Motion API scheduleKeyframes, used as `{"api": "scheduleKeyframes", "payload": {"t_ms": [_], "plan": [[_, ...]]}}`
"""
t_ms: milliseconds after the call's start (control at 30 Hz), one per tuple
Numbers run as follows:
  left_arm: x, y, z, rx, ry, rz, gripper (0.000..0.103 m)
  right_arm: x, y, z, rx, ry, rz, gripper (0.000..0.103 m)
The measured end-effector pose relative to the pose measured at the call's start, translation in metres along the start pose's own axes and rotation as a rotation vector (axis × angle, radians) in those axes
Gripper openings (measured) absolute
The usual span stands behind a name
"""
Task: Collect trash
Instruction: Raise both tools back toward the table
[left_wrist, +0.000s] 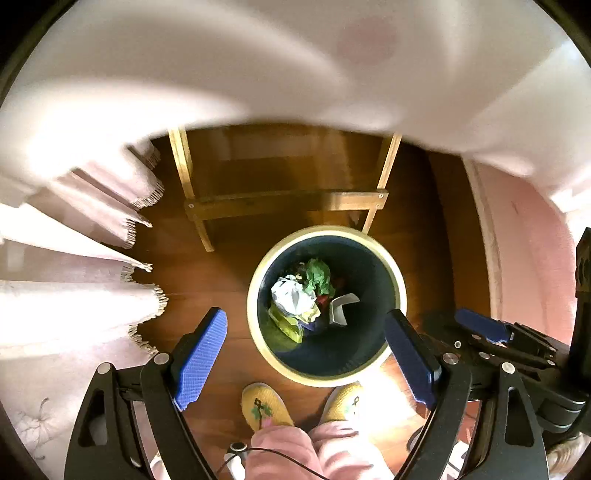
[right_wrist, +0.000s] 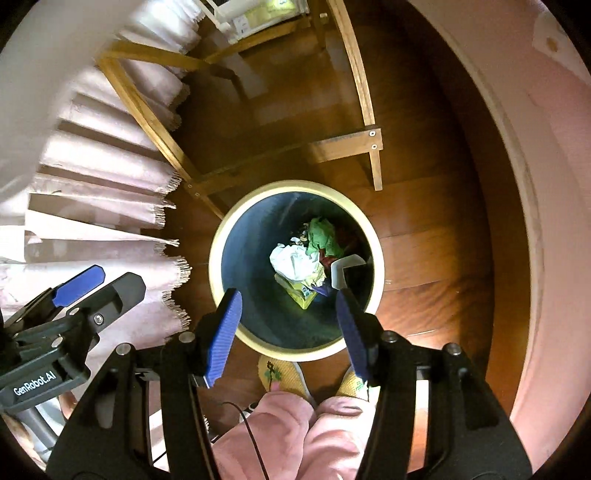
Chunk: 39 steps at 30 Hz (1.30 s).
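Observation:
A round bin with a cream rim and dark inside stands on the wooden floor, also in the right wrist view. In it lie crumpled white paper, green paper, a yellow-green wrapper and a white folded piece. My left gripper is open and empty above the bin's near rim. My right gripper is open and empty above the bin too. Each gripper shows in the other's view, the right one and the left one.
A wooden table frame stands just behind the bin, with a white fringed cloth hanging at left. A pink wall with baseboard runs at right. The person's yellow slippers and pink trousers are right below the bin.

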<state>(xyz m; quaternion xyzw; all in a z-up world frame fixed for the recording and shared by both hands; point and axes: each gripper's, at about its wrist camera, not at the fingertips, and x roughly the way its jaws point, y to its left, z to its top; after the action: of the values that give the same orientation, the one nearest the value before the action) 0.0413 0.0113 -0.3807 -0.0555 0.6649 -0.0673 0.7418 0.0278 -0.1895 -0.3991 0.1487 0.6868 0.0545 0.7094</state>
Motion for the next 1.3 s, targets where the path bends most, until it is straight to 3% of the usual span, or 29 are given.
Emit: {"api": "scheduleKeyframes", "payload": {"t_ms": [333, 733, 1100, 1300], "plan": [[-0.096, -0.013, 0.005, 0.008, -0.067, 0.023, 0.088, -0.079, 0.018, -0.001, -0.002, -0.05, 0.034, 0.05], [-0.264, -0.031, 0.015, -0.016, -0.183, 0.071, 0.088, -0.209, 0.055, -0.007, -0.089, -0.115, 0.114, 0.05], [-0.424, -0.05, 0.036, -0.039, -0.389, 0.151, 0.088, -0.361, 0.099, 0.011, -0.271, -0.319, 0.213, 0.05], [-0.472, -0.048, 0.06, -0.072, -0.471, 0.177, 0.088, -0.418, 0.131, 0.04, -0.397, -0.434, 0.242, 0.05]]}}
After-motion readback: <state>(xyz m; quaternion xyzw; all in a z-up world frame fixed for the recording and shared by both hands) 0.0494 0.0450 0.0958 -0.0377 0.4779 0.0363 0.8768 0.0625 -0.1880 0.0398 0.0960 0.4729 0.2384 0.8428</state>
